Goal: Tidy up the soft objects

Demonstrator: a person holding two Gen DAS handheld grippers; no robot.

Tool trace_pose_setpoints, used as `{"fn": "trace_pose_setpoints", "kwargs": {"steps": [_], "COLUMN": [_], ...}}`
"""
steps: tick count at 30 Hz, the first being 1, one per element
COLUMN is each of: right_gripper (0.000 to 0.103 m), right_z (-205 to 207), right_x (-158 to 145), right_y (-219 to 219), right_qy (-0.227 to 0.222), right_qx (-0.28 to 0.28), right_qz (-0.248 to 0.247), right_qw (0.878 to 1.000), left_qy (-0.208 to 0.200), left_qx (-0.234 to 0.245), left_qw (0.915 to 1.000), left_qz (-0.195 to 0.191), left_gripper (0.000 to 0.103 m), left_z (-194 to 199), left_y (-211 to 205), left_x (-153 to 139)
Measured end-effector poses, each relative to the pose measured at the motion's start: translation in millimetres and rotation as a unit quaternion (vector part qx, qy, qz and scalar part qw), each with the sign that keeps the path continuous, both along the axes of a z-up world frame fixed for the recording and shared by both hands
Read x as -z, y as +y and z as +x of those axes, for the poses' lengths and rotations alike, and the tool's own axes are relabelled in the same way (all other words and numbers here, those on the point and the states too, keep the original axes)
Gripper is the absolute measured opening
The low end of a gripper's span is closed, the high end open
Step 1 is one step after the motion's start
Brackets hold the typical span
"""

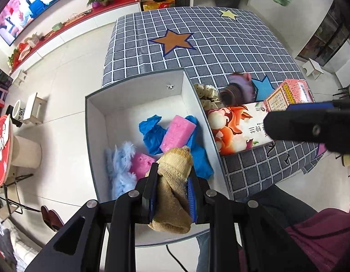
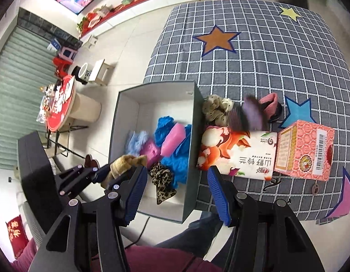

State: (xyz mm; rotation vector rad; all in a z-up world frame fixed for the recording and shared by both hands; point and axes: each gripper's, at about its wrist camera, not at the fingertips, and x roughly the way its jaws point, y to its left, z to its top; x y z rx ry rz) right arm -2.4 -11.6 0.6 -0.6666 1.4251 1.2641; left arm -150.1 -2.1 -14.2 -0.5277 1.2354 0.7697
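Note:
My left gripper (image 1: 172, 181) is shut on a tan knitted sock (image 1: 172, 195) and holds it over the near end of the white open box (image 1: 134, 95); it also shows in the right wrist view (image 2: 127, 162). In the box lie blue gloves (image 1: 152, 133), two pink sponges (image 1: 177, 133), a light blue fluffy piece (image 1: 120, 167) and a leopard-print scrunchie (image 2: 162, 179). My right gripper (image 2: 175, 179) is open and empty above the box's near right edge. On the table beside the box lie a dotted cream scrunchie (image 2: 217, 111), a purple piece (image 2: 252, 115) and a pink piece (image 2: 270, 104).
A flowered tissue box (image 2: 238, 154) and a pink patterned carton (image 2: 304, 151) stand on the checked tablecloth (image 2: 265, 63) right of the box. The box sits at the table's left edge, over the floor. Stools and a round red table (image 2: 61, 104) stand to the left.

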Motion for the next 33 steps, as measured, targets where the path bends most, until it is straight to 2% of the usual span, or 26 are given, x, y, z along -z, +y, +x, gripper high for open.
{"fn": "trace_pose_setpoints", "kwargs": {"steps": [25, 33], "right_gripper": [0.058, 0.058], "right_z": [-28.0, -32.7], "right_x": [6.1, 10.3], "right_y": [11.7, 14.7], "right_qy": [-0.014, -0.011], "right_qx": [-0.016, -0.024], "right_qz": [-0.018, -0.024], "right_qw": [1.000, 0.999], "left_qy": [0.004, 0.001], "left_qx": [0.008, -0.006], "left_qw": [0.9997, 0.9998], "left_qz": [0.024, 0.019], "left_gripper": [0.025, 0.025], "left_z": [-15.9, -22.7], "left_y": [-2.6, 1.0], "left_x": [-3.4, -1.3]}}
